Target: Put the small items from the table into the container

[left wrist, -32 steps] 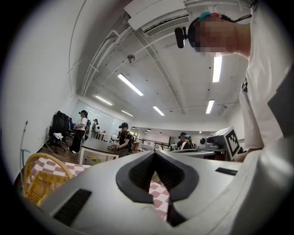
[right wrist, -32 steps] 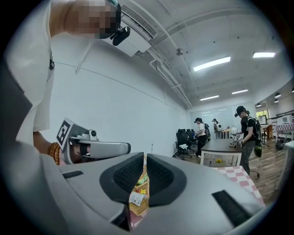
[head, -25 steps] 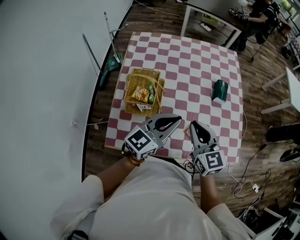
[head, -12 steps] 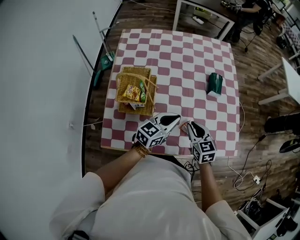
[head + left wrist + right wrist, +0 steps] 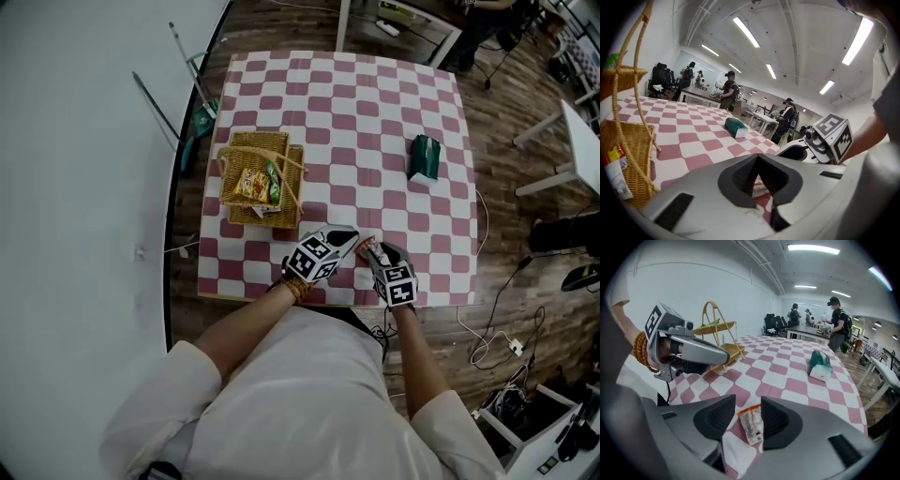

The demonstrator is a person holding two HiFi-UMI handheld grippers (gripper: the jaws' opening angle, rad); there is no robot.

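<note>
Opening now, right gripper has sunk over packet.

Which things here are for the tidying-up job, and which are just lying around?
For the job:
basket, already holding snacks
packet
green pack, probably

Just lying about:
mop
white desk
people at the back

no readable text, snack packet print blurred
</note>
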